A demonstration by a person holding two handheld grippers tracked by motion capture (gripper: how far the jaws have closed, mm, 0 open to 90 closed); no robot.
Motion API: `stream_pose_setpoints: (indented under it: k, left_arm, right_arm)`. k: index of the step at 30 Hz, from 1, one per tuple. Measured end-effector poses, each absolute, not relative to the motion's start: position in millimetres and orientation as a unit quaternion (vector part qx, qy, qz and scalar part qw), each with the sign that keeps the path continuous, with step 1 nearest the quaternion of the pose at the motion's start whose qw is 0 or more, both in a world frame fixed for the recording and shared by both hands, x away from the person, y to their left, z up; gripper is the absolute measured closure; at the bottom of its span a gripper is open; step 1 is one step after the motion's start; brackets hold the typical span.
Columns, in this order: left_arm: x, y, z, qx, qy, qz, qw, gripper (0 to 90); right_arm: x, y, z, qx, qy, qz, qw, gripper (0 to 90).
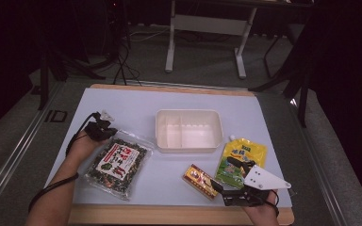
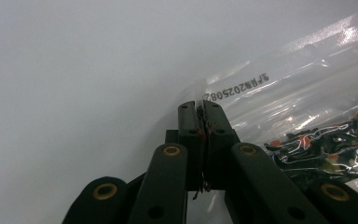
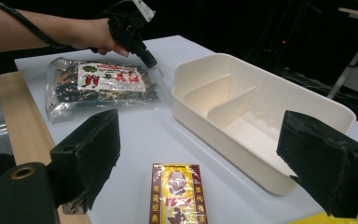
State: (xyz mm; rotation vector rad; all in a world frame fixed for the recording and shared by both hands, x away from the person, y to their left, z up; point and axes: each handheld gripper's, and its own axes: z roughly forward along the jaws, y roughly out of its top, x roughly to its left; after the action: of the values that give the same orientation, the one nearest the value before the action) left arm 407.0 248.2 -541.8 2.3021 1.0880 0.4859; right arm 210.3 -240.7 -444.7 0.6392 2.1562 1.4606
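Pinching clear edge of snack bag (image 1: 118,165) in left tongs (image 2: 199,108) — right tongs (image 3: 200,158) wide open, empty; next — lifting toward divided box (image 1: 188,131).

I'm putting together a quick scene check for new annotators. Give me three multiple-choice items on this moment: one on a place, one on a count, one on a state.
1. Where does the yellow pouch lie?
A. inside the tray
B. right of the white tray, on the table
C. under the clear snack bag

2. How many compartments does the white tray have?
A. one
B. five
C. three

3. How do the left tongs stand?
A. shut on the clear snack bag
B. wide open
C. shut on the tray

Key: 1 B, the high view shows it beside the tray; 2 C, two dividers split it; 3 A, the bag's edge is pinched in the left gripper view.
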Motion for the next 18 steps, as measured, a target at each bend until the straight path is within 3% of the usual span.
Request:
stream_pose_setpoints:
  k: [9, 18]
  left_arm:
    - [405.5, 263.1, -531.9, 0.826, 0.442, 0.169, 0.308, 89.4]
    - [401.2, 266.9, -517.2, 0.822, 0.449, 0.180, 0.301, 89.5]
  right_arm:
    - [210.0, -243.4, -442.3, 0.238, 0.777, 0.534, 0.231, 13.4]
    - [209.2, -243.8, -440.8, 0.238, 0.776, 0.536, 0.234, 13.4]
